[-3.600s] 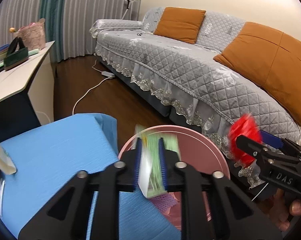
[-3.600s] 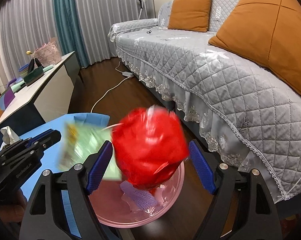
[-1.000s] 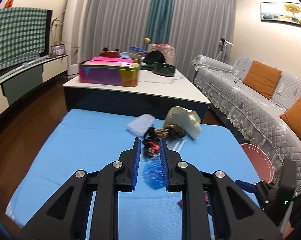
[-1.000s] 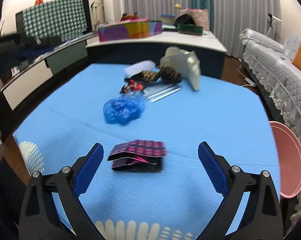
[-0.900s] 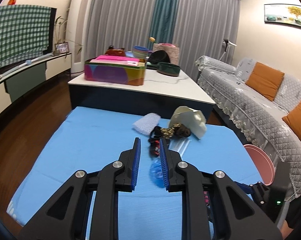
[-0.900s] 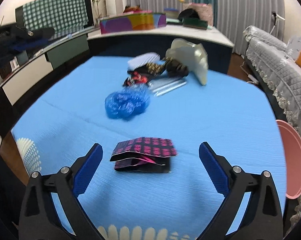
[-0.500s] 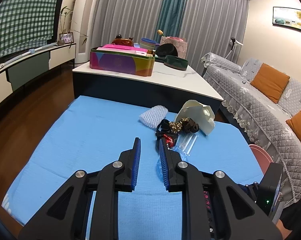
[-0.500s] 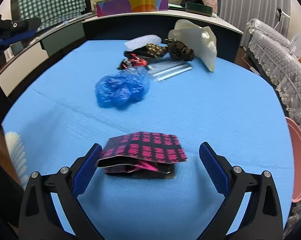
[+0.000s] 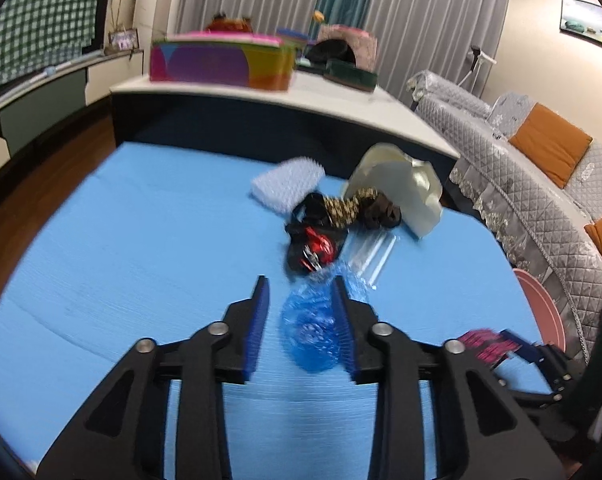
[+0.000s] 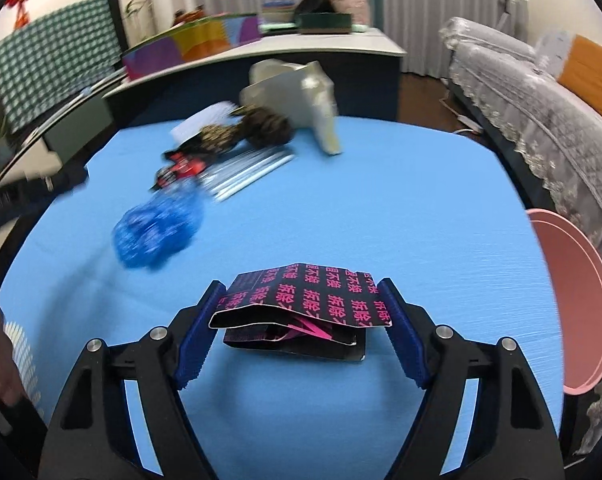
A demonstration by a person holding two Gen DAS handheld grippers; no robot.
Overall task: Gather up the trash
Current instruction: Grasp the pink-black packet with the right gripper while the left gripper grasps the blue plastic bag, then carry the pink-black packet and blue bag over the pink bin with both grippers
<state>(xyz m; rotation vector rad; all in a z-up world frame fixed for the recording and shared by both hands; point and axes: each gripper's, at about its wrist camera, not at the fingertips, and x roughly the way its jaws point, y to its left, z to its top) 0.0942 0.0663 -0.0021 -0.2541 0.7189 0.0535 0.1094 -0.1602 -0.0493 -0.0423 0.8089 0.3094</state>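
Note:
A crumpled blue plastic bag lies on the blue cloth between the jaws of my left gripper, which are opening. The bag brushes the right pad and stands clear of the left one. In the right wrist view the same bag lies to the left. My right gripper is closing on a black and pink packet that rests on the cloth. Both pads meet the packet's side edges. The pink basin stands off the table's right edge.
Further back lie a white foam net, a black and gold wrapper, a red and black wrapper, a clear sleeve and a cream bag. A low table with a colourful box stands behind, a grey sofa on the right.
Both grippers came down and forward towards the cloth. The left jaws widened around the blue bag. The right jaws narrowed from wide open onto the packet.

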